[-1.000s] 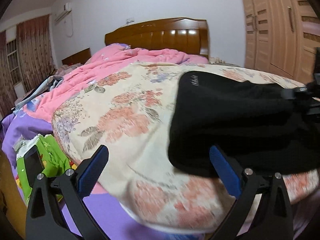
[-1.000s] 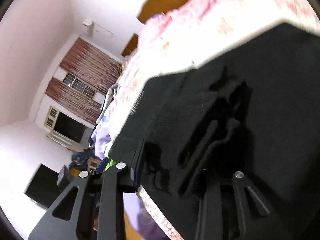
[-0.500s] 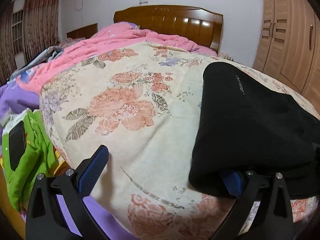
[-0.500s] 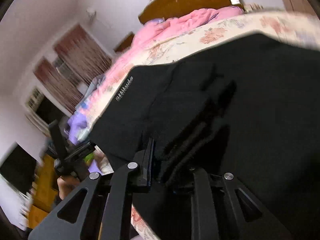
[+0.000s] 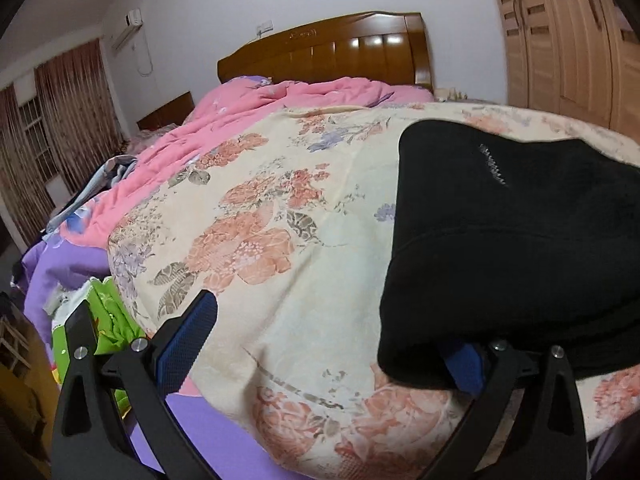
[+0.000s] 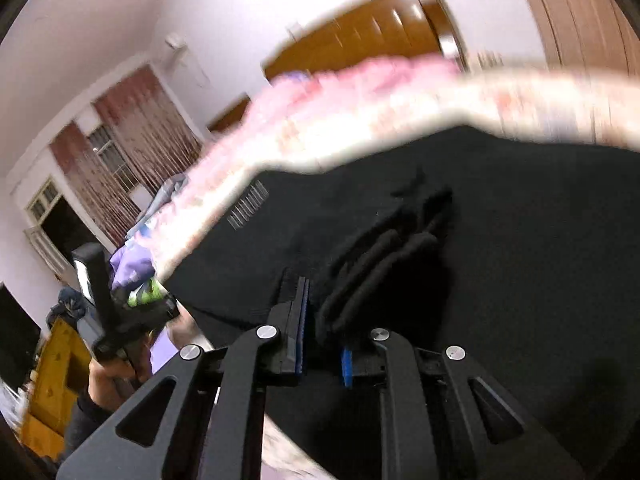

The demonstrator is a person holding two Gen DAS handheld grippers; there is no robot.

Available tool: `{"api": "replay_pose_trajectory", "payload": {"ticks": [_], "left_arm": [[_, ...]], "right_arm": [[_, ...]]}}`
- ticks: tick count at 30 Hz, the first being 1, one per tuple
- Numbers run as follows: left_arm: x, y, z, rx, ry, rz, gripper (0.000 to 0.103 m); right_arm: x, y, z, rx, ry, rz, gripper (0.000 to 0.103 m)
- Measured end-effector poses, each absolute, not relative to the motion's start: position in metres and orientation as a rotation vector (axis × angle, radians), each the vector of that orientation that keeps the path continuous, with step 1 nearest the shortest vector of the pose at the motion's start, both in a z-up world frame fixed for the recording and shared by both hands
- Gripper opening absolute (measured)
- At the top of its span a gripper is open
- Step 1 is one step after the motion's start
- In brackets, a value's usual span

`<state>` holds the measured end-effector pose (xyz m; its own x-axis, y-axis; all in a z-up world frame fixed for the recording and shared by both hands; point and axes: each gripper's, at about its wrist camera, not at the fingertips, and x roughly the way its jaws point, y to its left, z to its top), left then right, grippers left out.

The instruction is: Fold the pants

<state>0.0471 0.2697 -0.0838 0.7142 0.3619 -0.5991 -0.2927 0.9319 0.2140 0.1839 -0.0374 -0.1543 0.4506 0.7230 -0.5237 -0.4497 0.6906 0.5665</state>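
Black pants [image 5: 516, 248] lie folded on the floral quilt [image 5: 280, 216] at the right of the left wrist view, with a small white logo on top. My left gripper [image 5: 324, 336] is open; its right finger is under the pants' near edge, its left finger over bare quilt. In the right wrist view my right gripper [image 6: 324, 344] is shut on a bunched fold of the pants [image 6: 384, 256]. The left gripper and the hand holding it show at the left of that view [image 6: 120, 312].
A pink duvet [image 5: 256, 120] and wooden headboard [image 5: 332, 52] lie beyond. A wardrobe [image 5: 560, 40] stands at right. A green bag [image 5: 108, 320] and purple sheet [image 5: 64, 264] sit at the left, near the bed's edge.
The right gripper view has swung and blurred while it keeps its hold on the pants fold. The left gripper has stayed open at the pants' near edge, its view shifting slightly.
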Motion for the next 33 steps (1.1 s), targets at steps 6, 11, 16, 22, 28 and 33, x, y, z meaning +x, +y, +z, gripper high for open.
{"api": "replay_pose_trajectory", "payload": {"ticks": [6,11,16,22,28,33], "left_arm": [[0.046,0.288,-0.087,-0.024,0.702,0.323,0.102],[0.042,0.301,-0.093,-0.157,0.693,0.300,0.102],[0.039,0.304,-0.094,-0.203,0.678,0.315,0.102],[0.038,0.302,-0.093,-0.181,0.701,0.297,0.102],[-0.003,0.272,-0.065,0.167,0.663,0.332,0.101],[-0.026,0.269,-0.002,0.028,0.469,0.221,0.101]], "right_arm": [[0.181,-0.035,-0.147,0.352,0.821,0.765,0.014],[0.177,-0.042,-0.136,0.405,0.835,0.792,0.014],[0.177,-0.041,-0.133,0.396,0.825,0.805,0.014],[0.179,-0.045,-0.136,0.405,0.863,0.784,0.014],[0.163,-0.056,-0.113,0.274,0.832,0.692,0.031],[0.152,-0.041,-0.075,0.081,0.667,0.596,0.037]]}}
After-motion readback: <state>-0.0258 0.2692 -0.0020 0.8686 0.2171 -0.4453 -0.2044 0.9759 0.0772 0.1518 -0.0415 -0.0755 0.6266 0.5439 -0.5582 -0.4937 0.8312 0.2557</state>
